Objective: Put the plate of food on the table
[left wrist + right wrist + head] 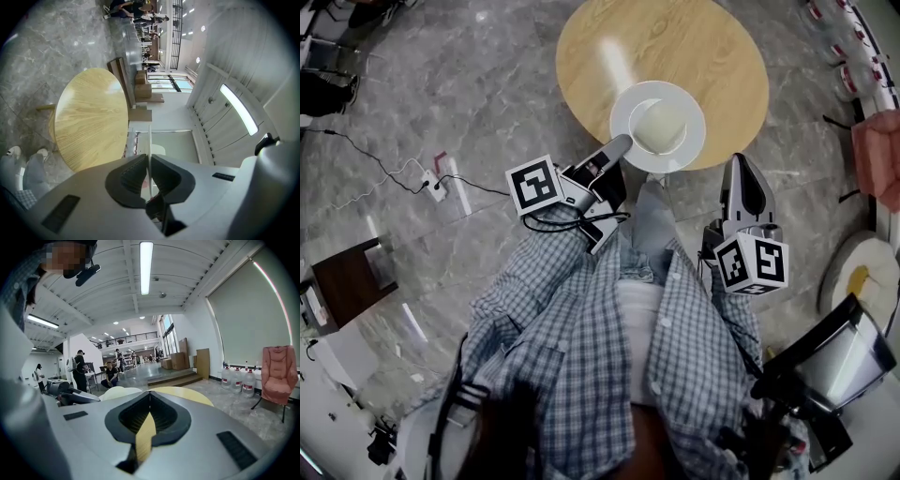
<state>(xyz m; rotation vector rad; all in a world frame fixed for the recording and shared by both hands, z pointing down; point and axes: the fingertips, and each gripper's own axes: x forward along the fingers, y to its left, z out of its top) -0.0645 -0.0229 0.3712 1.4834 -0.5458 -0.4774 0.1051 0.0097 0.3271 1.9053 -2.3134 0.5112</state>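
Observation:
A white plate [628,108] with a pale mound of food [662,123] lies over the near edge of the round wooden table [712,47]; I cannot tell whether it rests on the wood or hangs just above it. My left gripper [622,143] is shut on the plate's left rim. In the left gripper view that rim shows edge-on as a thin white line [150,140] pinched between the pads, with the table [91,117] to the left. My right gripper [744,167] points at the table's near right edge, shut and holding nothing. Its view shows the tips [150,393] meeting.
A power strip with a black cable [436,183] lies on the marble floor at left, and a dark cabinet [347,281] stands further left. Water bottles [862,66] and a pink chair [877,155] stand at right. A grey cart [844,361] is at the lower right.

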